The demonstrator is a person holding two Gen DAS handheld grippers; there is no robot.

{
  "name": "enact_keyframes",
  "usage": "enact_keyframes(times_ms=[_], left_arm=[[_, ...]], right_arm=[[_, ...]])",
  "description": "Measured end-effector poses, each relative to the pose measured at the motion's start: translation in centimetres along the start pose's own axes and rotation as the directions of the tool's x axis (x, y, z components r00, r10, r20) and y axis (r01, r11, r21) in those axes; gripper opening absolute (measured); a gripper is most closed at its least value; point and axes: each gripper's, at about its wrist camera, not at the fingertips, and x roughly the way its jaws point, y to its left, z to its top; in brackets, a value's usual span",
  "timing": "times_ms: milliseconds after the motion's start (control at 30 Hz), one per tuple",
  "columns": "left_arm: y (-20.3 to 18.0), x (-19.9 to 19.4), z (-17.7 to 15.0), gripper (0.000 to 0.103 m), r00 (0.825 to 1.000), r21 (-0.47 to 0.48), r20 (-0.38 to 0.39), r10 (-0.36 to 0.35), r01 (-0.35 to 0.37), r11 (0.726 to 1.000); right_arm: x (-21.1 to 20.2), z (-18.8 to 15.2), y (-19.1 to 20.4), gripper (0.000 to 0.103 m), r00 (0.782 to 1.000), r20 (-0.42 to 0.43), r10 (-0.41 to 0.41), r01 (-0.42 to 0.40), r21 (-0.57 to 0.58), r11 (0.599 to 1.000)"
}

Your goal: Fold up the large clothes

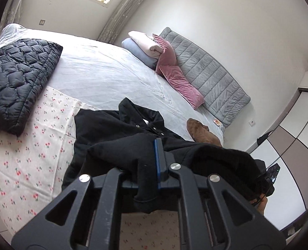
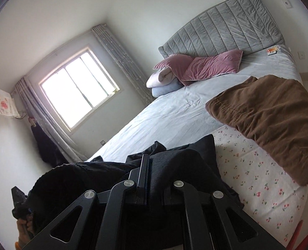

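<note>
Right now you are clamping the black jacket [image 1: 116,137] with both tongs at once. Your left gripper [image 1: 151,166] is pinching narrow on a dark fold, with cloth draping over its left finger and bunching up to its right side, where the other tool is peeking out. Ahead of those left fingers the jacket's collar and snap buttons are lying spread on the cherry-print sheet [image 1: 29,145], which is running off to the left of the tongs. Farther out to the left, a folded quilted coat [image 1: 18,79] is resting, well apart from your grip.

Your right gripper [image 2: 148,179] is likewise squeezing nearly closed on black cloth, which is piling up to its left and covering its right finger. To the right of these tongs, a folded brown garment [image 2: 268,120] is lying partly on the cherry print and partly on the pale bed sheet [image 2: 164,116]. Far ahead, pink pillows [image 2: 206,66] and folded blankets [image 2: 162,83] are leaning by the grey headboard [image 2: 226,31].
</note>
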Motion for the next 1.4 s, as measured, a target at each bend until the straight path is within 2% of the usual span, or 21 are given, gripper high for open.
enact_keyframes(times_ms=[200, 367, 467, 567, 633, 700, 733, 767, 800, 833, 867, 900, 933, 1033, 1133, 1200, 1233, 1300, 1333, 1367, 1400], left_arm=[[3.1, 9.1, 5.2, 0.011, 0.996, -0.024, -0.001, 0.085, -0.085, 0.996], [6.2, 17.6, 6.5, 0.013, 0.986, -0.005, -0.041, 0.161, -0.161, 0.987], [8.7, 22.4, 5.6, 0.016, 0.974, -0.013, -0.117, 0.195, -0.197, 0.98], [10.9, 25.9, 4.3, 0.018, 0.939, -0.039, -0.242, 0.242, -0.259, 0.965], [11.7, 25.9, 3.8, 0.02, 0.944, -0.074, -0.252, 0.212, -0.237, 0.969], [11.9, 25.0, 4.0, 0.03, 0.951, -0.099, -0.262, 0.164, -0.196, 0.976], [11.7, 24.3, 4.2, 0.046, 0.952, -0.097, -0.268, 0.15, -0.181, 0.979], [11.4, 23.4, 4.6, 0.067, 0.954, -0.085, -0.262, 0.143, -0.17, 0.982], [11.1, 22.3, 5.0, 0.075, 0.96, -0.072, -0.242, 0.142, -0.164, 0.984], [10.7, 21.1, 5.4, 0.084, 0.966, -0.056, -0.214, 0.146, -0.161, 0.985], [10.4, 20.0, 5.9, 0.086, 0.972, -0.034, -0.182, 0.149, -0.157, 0.987], [10.2, 19.3, 6.4, 0.086, 0.974, -0.009, -0.163, 0.156, -0.159, 0.987], [10.0, 18.7, 6.7, 0.087, 0.973, 0.027, -0.152, 0.173, -0.171, 0.985], [9.3, 19.0, 7.1, 0.087, 0.95, 0.195, -0.139, 0.279, -0.25, 0.948], [9.3, 21.4, 6.5, 0.087, 0.922, 0.352, -0.181, 0.341, -0.263, 0.898], [9.8, 23.5, 5.9, 0.087, 0.91, 0.385, -0.236, 0.342, -0.236, 0.892], [10.0, 24.9, 5.8, 0.086, 0.902, 0.384, -0.263, 0.342, -0.228, 0.895], [10.4, 26.9, 5.4, 0.068, 0.89, 0.357, -0.292, 0.351, -0.239, 0.903], [10.5, 27.6, 5.3, 0.044, 0.886, 0.339, -0.297, 0.355, -0.25, 0.907], [10.4, 27.9, 5.2, 0.01, 0.887, 0.321, -0.29, 0.359, -0.264, 0.91], [10.0, 27.8, 5.2, 0.007, 0.897, 0.305, -0.272, 0.348, -0.263, 0.915]], right_arm=[[10.9, 4.3, -1.0, 0.007, 0.993, -0.058, -0.104, 0.102, -0.045, 0.994], [21.3, 4.3, -3.9, 0.007, 0.972, -0.153, -0.181, 0.175, -0.049, 0.983], [26.4, 2.8, -6.9, 0.009, 0.944, -0.236, -0.233, 0.233, -0.027, 0.972], [29.7, 0.7, -9.4, 0.012, 0.912, -0.313, -0.266, 0.273, -0.021, 0.962], [30.8, -0.3, -10.5, 0.013, 0.896, -0.351, -0.271, 0.283, -0.017, 0.959], [30.4, -0.2, -11.0, 0.016, 0.9, -0.364, -0.24, 0.258, -0.001, 0.966], [30.1, 0.1, -11.2, 0.022, 0.903, -0.37, -0.217, 0.237, 0.01, 0.971], [29.5, 0.6, -11.2, 0.026, 0.907, -0.375, -0.194, 0.218, 0.021, 0.976], [28.8, 1.1, -11.3, 0.033, 0.911, -0.373, -0.177, 0.203, 0.033, 0.979], [28.1, 1.7, -11.4, 0.046, 0.918, -0.366, -0.155, 0.184, 0.046, 0.982], [27.2, 2.4, -11.3, 0.054, 0.926, -0.35, -0.144, 0.173, 0.053, 0.983], [26.2, 3.2, -11.1, 0.066, 0.935, -0.322, -0.15, 0.175, 0.05, 0.983], [25.2, 4.0, -10.9, 0.072, 0.946, -0.286, -0.154, 0.172, 0.04, 0.984], [23.7, 5.7, -10.1, 0.074, 0.955, -0.244, -0.168, 0.161, -0.049, 0.986], [25.0, 5.5, -8.7, 0.076, 0.928, -0.261, -0.265, 0.195, -0.264, 0.944], [27.2, 4.4, -8.2, 0.076, 0.898, -0.295, -0.327, 0.202, -0.384, 0.901], [28.7, 3.8, -8.3, 0.076, 0.878, -0.318, -0.357, 0.205, -0.423, 0.883], [31.3, 2.6, -8.7, 0.073, 0.85, -0.349, -0.395, 0.219, -0.447, 0.867], [32.3, 2.1, -8.7, 0.049, 0.848, -0.361, -0.387, 0.21, -0.443, 0.872], [33.0, 1.5, -8.5, 0.026, 0.852, -0.365, -0.375, 0.195, -0.444, 0.875], [33.5, 1.0, -8.0, 0.007, 0.846, -0.356, -0.397, 0.208, -0.465, 0.86]])
